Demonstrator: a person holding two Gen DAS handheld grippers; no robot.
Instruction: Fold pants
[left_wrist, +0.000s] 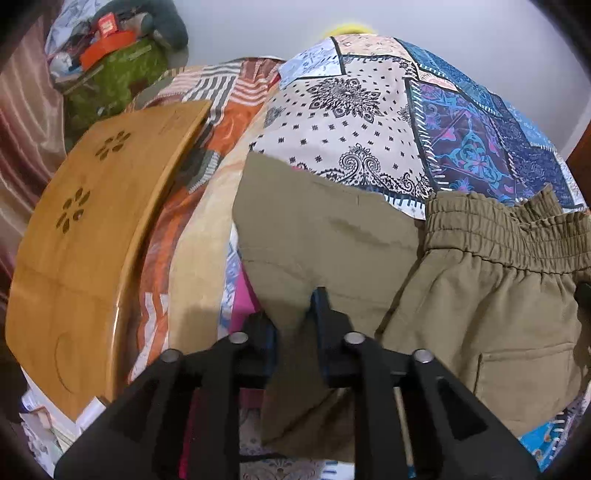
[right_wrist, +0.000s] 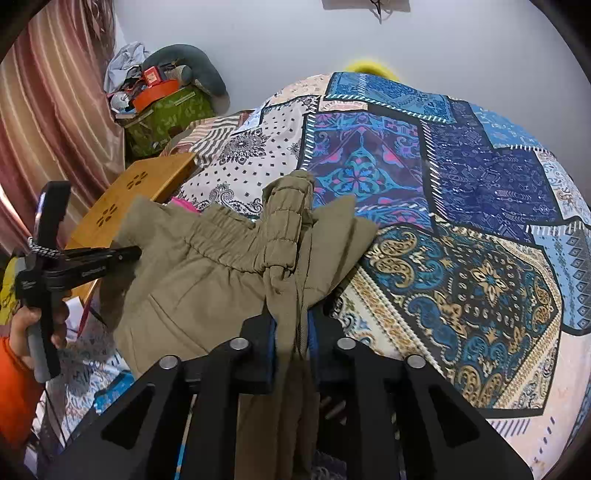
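Observation:
Olive-khaki pants (left_wrist: 480, 302) with an elastic waistband (left_wrist: 509, 229) are held up over the patchwork bedspread (left_wrist: 369, 110). My left gripper (left_wrist: 295, 317) is shut on a fold of the pants' fabric near the leg side. My right gripper (right_wrist: 291, 325) is shut on the bunched waistband end of the pants (right_wrist: 207, 273). In the right wrist view the left gripper (right_wrist: 125, 254) shows at the left, pinching the pants' other edge, with the hand below it. The pants hang stretched between the two grippers above the bed (right_wrist: 480, 221).
A wooden lap tray (left_wrist: 85, 251) with flower cut-outs lies at the bed's left side, also in the right wrist view (right_wrist: 136, 199). A green box (right_wrist: 166, 118) piled with clutter stands by the curtain (right_wrist: 48, 122). A pale wall lies behind.

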